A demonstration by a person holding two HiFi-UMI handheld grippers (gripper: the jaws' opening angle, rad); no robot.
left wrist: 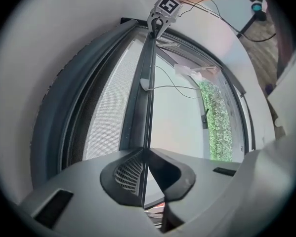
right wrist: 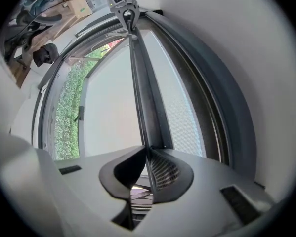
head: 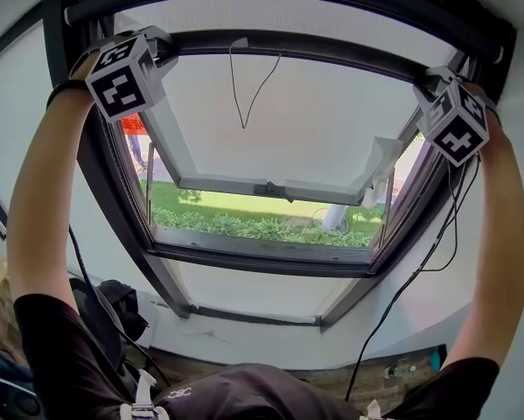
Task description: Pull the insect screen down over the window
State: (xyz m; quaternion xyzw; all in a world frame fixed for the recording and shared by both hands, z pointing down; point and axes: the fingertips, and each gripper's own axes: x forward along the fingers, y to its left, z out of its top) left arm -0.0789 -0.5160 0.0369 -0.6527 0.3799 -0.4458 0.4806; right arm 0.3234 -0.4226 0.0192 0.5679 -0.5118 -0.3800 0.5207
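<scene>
Currently, left gripper (head: 163, 44) is pinching bar (head: 314, 51) at window's (head: 113, 195) top left; right gripper (head: 429, 80) is pinching it top right; screen (head: 288, 16) is covering a strip under window's top.

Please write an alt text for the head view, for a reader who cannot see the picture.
A person reaches up and grips the dark screen bar near the top of an open window, the left gripper at one end and the right gripper at the other. Above the bar shows a strip of insect screen; below it hangs a thin cord.
</scene>
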